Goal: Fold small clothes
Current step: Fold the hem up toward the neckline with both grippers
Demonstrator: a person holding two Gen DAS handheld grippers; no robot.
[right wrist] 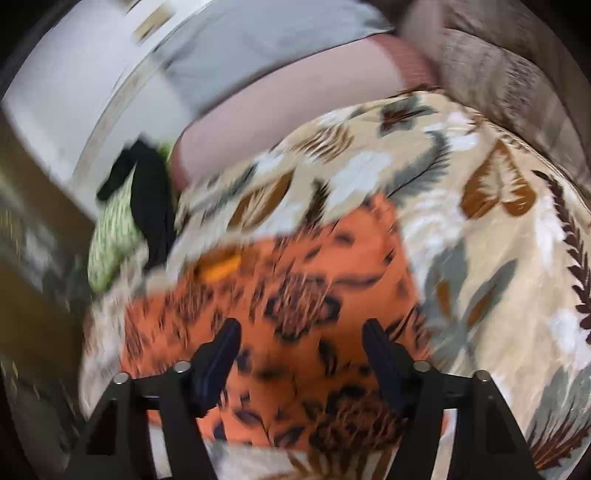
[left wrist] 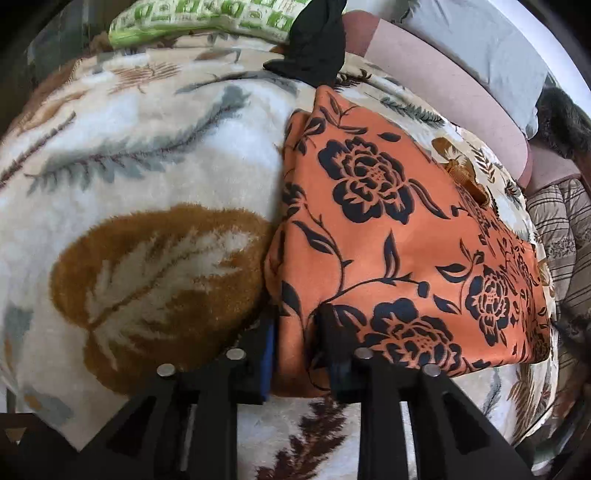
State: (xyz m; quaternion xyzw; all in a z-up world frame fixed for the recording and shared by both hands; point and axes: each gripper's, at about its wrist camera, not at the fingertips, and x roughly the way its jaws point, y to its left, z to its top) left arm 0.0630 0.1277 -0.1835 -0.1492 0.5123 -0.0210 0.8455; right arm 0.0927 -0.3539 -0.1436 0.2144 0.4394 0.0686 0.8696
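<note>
Left wrist: orange floral garment (left wrist: 388, 229) folded | left fingers (left wrist: 269, 343) pinching its corner | right fingers (right wrist: 229, 347) apart

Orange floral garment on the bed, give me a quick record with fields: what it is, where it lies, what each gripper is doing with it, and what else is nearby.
item: orange floral garment, black flower print, already folded over
surface: leaf-patterned fleece blanket
left gripper: closed on the garment's near corner, fabric bunched between the fingers
right gripper: open above the garment, nothing between the fingers; view blurred
nearby: black clothing and a green-and-white patterned cloth at the blanket's far edge
</note>
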